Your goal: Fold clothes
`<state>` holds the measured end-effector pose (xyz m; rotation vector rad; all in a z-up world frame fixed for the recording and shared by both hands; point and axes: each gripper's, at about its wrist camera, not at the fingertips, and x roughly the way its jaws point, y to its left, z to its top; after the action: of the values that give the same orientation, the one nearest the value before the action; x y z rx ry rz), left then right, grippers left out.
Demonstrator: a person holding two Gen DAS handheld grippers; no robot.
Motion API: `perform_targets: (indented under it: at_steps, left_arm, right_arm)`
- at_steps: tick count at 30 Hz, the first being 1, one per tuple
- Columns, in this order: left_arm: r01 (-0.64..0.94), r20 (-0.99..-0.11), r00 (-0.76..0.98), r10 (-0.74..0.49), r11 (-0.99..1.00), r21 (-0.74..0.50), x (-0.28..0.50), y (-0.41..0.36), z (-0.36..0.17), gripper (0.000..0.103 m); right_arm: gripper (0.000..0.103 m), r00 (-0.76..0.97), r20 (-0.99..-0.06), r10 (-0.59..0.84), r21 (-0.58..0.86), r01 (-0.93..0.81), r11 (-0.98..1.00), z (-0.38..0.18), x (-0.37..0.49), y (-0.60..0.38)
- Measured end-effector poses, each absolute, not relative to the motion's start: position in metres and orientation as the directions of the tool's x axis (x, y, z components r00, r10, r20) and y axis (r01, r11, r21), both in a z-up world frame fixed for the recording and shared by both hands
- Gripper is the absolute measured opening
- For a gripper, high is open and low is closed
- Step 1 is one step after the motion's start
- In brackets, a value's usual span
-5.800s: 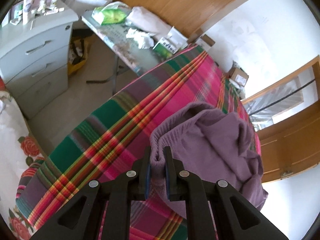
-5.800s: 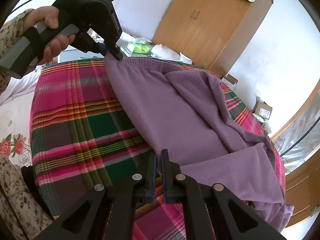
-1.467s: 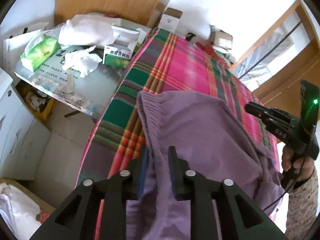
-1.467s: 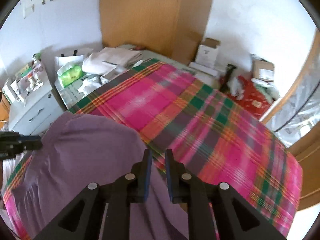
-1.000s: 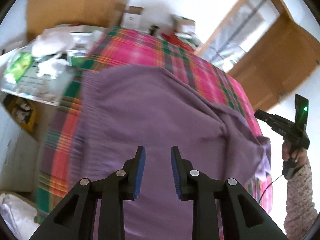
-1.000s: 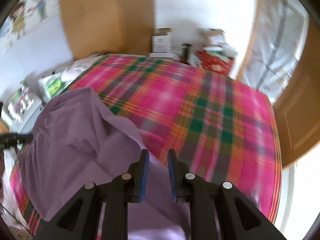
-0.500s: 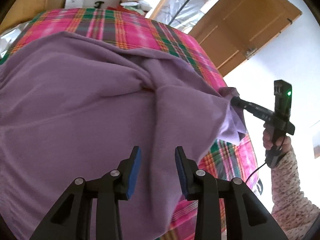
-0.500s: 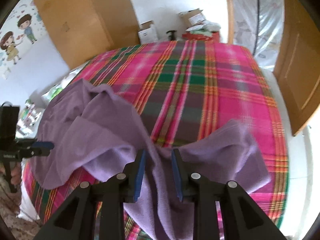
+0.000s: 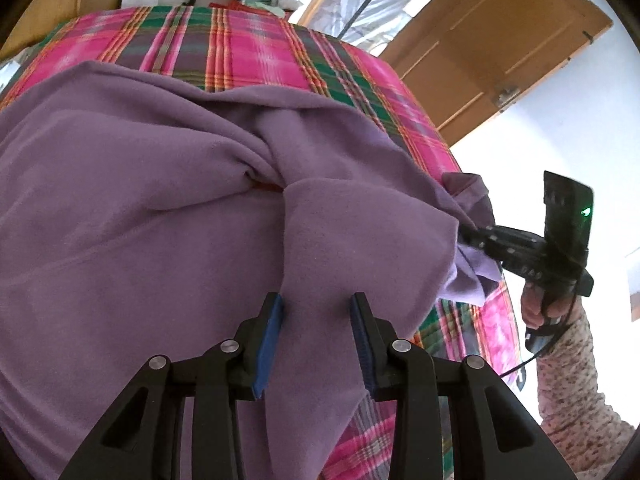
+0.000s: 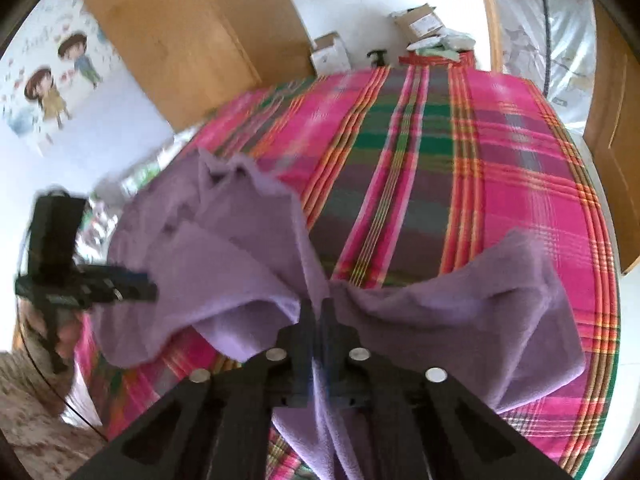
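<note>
A purple fleece garment [image 9: 152, 240] lies rumpled across the pink and green plaid bed cover [image 9: 248, 48]. My left gripper [image 9: 317, 300] hovers over the garment's near part. Its blue pads [image 9: 270, 336] stand apart and do not press the cloth beneath them. The right gripper [image 10: 319, 307] is shut on a bunched fold of the purple garment [image 10: 460, 312], which spreads to both sides of the fingers. In the left wrist view the right gripper [image 9: 474, 236] pinches the garment's right edge, with a hand [image 9: 536, 304] on its handle. In the right wrist view the left gripper [image 10: 146, 285] is blurred at the left.
A wooden wardrobe [image 10: 192, 32] and cardboard boxes [image 10: 420, 20] stand beyond the bed's far end. A wooden door [image 9: 492, 48] is at the right. A patterned sleeve [image 9: 572, 392] fills the lower right of the left wrist view. The bed's edge [image 10: 608, 280] drops off at the right.
The left gripper let go of the garment's ribbed hem, opened, and swung across towards the right side. The right gripper's jaws came together on a fold of the purple cloth.
</note>
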<state>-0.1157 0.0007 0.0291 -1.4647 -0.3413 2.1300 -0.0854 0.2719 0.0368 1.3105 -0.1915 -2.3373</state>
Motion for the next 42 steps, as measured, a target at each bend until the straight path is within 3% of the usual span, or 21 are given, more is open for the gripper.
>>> perform_targets:
  at_steps: [12, 27, 38, 42]
  left_arm:
    - [-0.273, -0.789, -0.245, 0.564, -0.821, -0.502, -0.118, 0.005, 0.015, 0.036]
    - [-0.281, -0.779, -0.237, 0.581, -0.808, -0.517, -0.117, 0.001, 0.007, 0.037]
    - [-0.299, -0.77, -0.246, 0.588, -0.802, -0.517, -0.114, -0.001, 0.007, 0.037]
    - [-0.292, -0.761, -0.245, 0.601, -0.794, -0.534, -0.115, -0.005, 0.006, 0.037]
  right_arm:
    - [0.002, -0.587, -0.734, -0.341, 0.231, 0.256, -0.939, 0.072, -0.121, 0.279]
    - [0.002, -0.683, -0.72, -0.123, -0.038, 0.215, -0.976, 0.091, -0.216, 0.244]
    - [0.002, -0.654, -0.754, -0.054, -0.065, 0.156, -0.986, 0.066, -0.285, 0.24]
    - [0.003, -0.608, -0.789, -0.093, -0.014, 0.169, -0.986, 0.051, -0.294, 0.243]
